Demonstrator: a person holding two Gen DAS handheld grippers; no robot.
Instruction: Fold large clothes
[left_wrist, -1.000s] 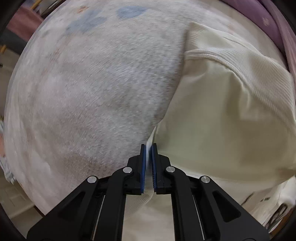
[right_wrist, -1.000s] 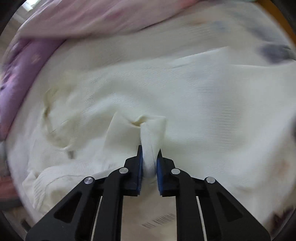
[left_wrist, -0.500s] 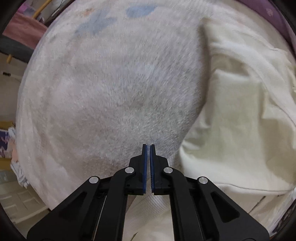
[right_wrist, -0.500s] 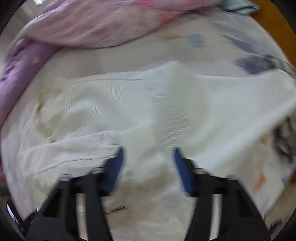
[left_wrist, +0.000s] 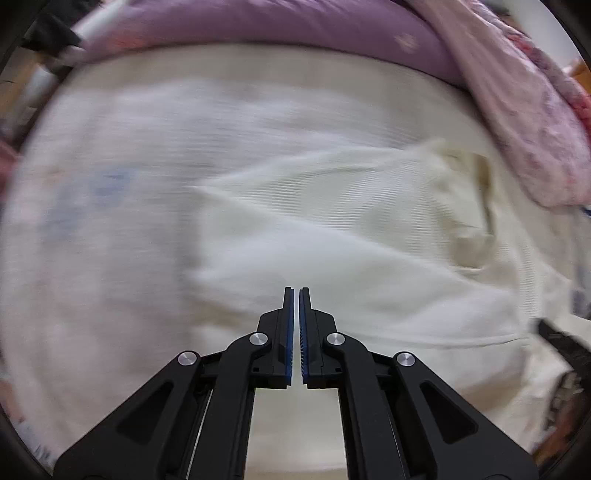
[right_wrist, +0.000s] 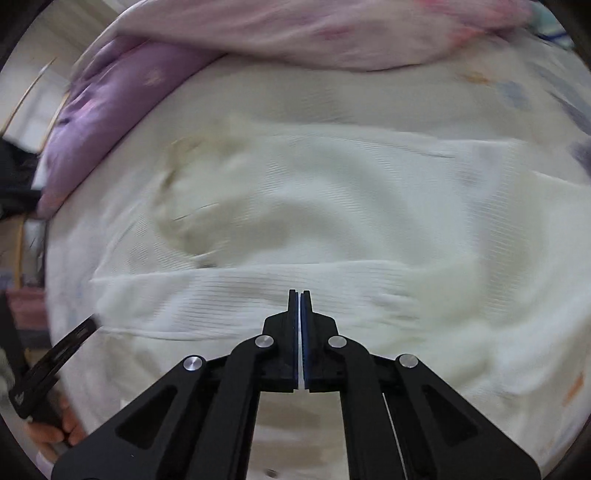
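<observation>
A cream ribbed garment (left_wrist: 369, 229) lies spread and partly folded on the bed, blurred by motion. My left gripper (left_wrist: 294, 295) hovers over its near edge, shut with nothing between the pads. In the right wrist view the same garment (right_wrist: 332, 206) fills the middle, with its collar at the left. My right gripper (right_wrist: 299, 297) is above a folded band of it; its jaws are closing and stand together with no cloth between them. The left gripper (right_wrist: 74, 339) shows at the lower left, held by a hand (right_wrist: 55, 432).
The garment rests on a white bed sheet (left_wrist: 92, 221) with faint blue marks. A purple pillow (left_wrist: 277, 26) and a pink flowered quilt (left_wrist: 535, 110) lie along the far side. In the right wrist view the pillow (right_wrist: 110, 122) is at the left.
The left gripper let go of the garment's edge and swung over the garment. The right gripper released the pinched fold, opened wide, then shut empty.
</observation>
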